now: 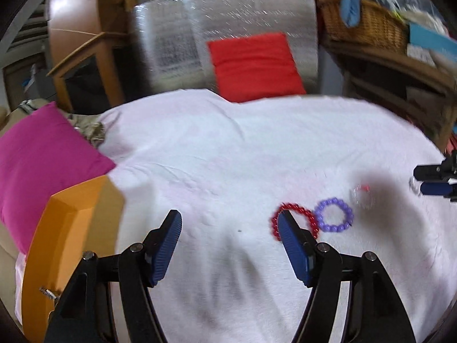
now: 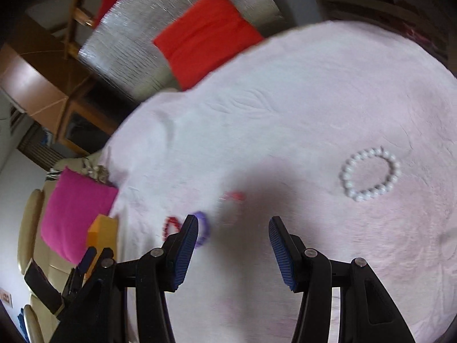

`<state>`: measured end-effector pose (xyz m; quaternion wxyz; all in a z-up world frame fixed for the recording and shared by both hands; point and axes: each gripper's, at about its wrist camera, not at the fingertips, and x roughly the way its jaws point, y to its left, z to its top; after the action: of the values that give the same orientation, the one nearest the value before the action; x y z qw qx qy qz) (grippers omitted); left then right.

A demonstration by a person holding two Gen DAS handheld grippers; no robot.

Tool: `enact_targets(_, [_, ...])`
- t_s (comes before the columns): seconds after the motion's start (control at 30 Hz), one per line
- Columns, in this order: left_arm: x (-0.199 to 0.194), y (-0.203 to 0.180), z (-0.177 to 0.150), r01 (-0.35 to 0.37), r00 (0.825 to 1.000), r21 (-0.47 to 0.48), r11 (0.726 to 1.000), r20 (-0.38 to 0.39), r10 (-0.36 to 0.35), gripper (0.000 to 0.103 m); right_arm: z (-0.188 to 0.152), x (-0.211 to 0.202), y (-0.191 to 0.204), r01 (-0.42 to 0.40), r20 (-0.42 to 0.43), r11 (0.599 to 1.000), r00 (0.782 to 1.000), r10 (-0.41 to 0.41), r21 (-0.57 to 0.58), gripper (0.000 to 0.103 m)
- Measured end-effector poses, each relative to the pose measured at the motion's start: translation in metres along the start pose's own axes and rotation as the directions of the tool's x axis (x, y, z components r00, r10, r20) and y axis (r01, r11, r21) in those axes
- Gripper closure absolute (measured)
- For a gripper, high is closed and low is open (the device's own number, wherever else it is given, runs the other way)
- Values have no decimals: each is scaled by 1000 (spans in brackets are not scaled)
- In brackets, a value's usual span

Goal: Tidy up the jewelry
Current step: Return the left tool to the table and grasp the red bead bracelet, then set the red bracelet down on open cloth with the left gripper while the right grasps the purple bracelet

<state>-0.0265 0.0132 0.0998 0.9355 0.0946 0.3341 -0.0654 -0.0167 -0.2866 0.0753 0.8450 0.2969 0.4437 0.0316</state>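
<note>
Jewelry: red round-bead bracelet flat on white cloth-covered worktop; purple bead bracelet touching it, clear one just beyond, white pearl bracelet well apart, likely unsorted. Left tool wide, empty; right tool part-open, empty.

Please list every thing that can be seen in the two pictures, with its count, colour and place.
red bracelet: one, red beads, on the white cloth, partly behind a tong finger.
purple bracelet: one, purple, right beside the red one.
clear bracelet: one, transparent with a red bit, blurred, right of the purple.
white bracelet: one, white beads, alone on the cloth.
orange box: one, at the cloth's left edge.
pink cushion: one, left.
red cushion: one, behind the cloth.
left tongs: open, empty.
right tongs: open, empty.
</note>
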Motion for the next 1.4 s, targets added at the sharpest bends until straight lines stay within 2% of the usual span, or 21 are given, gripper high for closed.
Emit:
enact_targets(0.2, [29,-19,-4,38,995,1,999,-90,-38,33,1,20,-5,-22,-50,1000,999,23,9,47])
enact_targets(0.23, [33,-22,-4,46,994,4,999,-101,-45,33,1,21,-5,-18,-56,1000,998,19,5,50])
enact_targets(0.33, [41,-34,-7,66,991,34,997,-120,-61,33,1,22,-11,41,-42,999,998,-40,19,54])
enact_targets(0.47, [44,-46,-9,125,983,66,990,-140,-115,33,11,13,-32,38,-18,996,999,-36,85,54])
enact_targets(0.67, [57,-54,-14,181,968,54,982,-184,-168,33,12,16,-38,-20,-52,995,998,25,101,54])
enact_targets(0.7, [59,-55,-16,186,965,51,981,-197,-172,41,10,20,-32,-26,-68,996,997,32,91,54])
enact_targets(0.73, [64,-56,-19,189,960,50,981,-217,-175,60,8,24,-26,-29,-83,997,996,35,77,54])
enact_targets(0.8, [67,-54,-21,225,950,16,974,-226,-216,72,3,32,-16,-40,-108,997,993,46,59,55])
enact_targets(0.83, [67,-53,-21,224,951,5,975,-221,-218,85,1,38,-10,-48,-127,998,990,54,50,58])
enact_targets(0.9, [67,-49,-21,220,951,-3,975,-223,-216,93,-4,47,-2,-51,-151,998,987,56,37,60])
enact_targets(0.97, [67,-43,-20,232,945,-39,972,-227,-235,93,-9,56,6,-51,-171,998,984,57,34,60])
enact_targets(1.07, [64,-35,-19,194,954,-39,980,-225,-198,94,-15,73,18,-41,-201,999,979,45,22,60])
enact_targets(1.13, [62,-25,-18,202,952,-73,977,-221,-213,94,-19,82,27,-26,-210,1000,977,28,12,60])
enact_targets(1.3, [56,-11,-16,190,958,-88,978,-200,-204,94,-22,95,49,33,-165,999,986,-36,-19,60])
enact_targets(1.4, [54,-4,-17,186,960,-98,978,-195,-202,94,-25,102,61,102,-129,992,986,-110,-67,63])
